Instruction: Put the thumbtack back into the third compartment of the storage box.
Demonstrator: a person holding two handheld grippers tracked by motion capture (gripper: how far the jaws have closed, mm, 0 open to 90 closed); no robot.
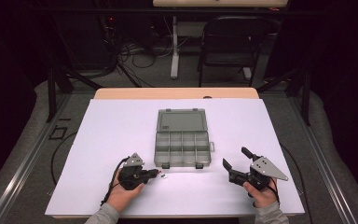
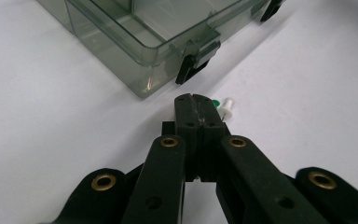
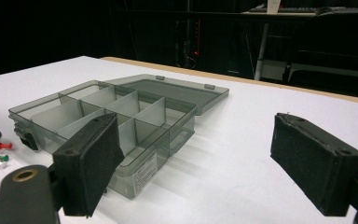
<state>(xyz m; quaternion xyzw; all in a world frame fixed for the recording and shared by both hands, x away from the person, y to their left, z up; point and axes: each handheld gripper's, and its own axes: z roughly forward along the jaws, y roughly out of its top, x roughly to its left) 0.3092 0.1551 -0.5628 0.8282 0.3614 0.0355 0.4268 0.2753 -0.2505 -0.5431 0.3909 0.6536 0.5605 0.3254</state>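
A smoky clear compartment box point(image 1: 182, 148) lies open in the middle of the white table sheet point(image 1: 121, 126), its lid point(image 1: 182, 120) folded back flat. My left gripper point(image 1: 155, 173) rests on the sheet near the box's front left corner, with its jaws pressed together point(image 2: 196, 100). A green push pin point(image 2: 216, 102) and a white push pin point(image 2: 227, 107) lie just beside its tip. In the right gripper view a red push pin point(image 3: 3, 146) sits right at that tip; I cannot tell whether it is gripped. My right gripper point(image 1: 235, 157) stands open with nothing between its pads point(image 3: 205, 163), to the right of the box point(image 3: 107, 126).
The box's front latches point(image 2: 189, 65) hang close ahead of the left gripper. Beyond the table stand a dark folding chair point(image 1: 230, 42) and a white desk leg point(image 1: 174, 46) among floor cables. White sheet stretches wide on both sides of the box.
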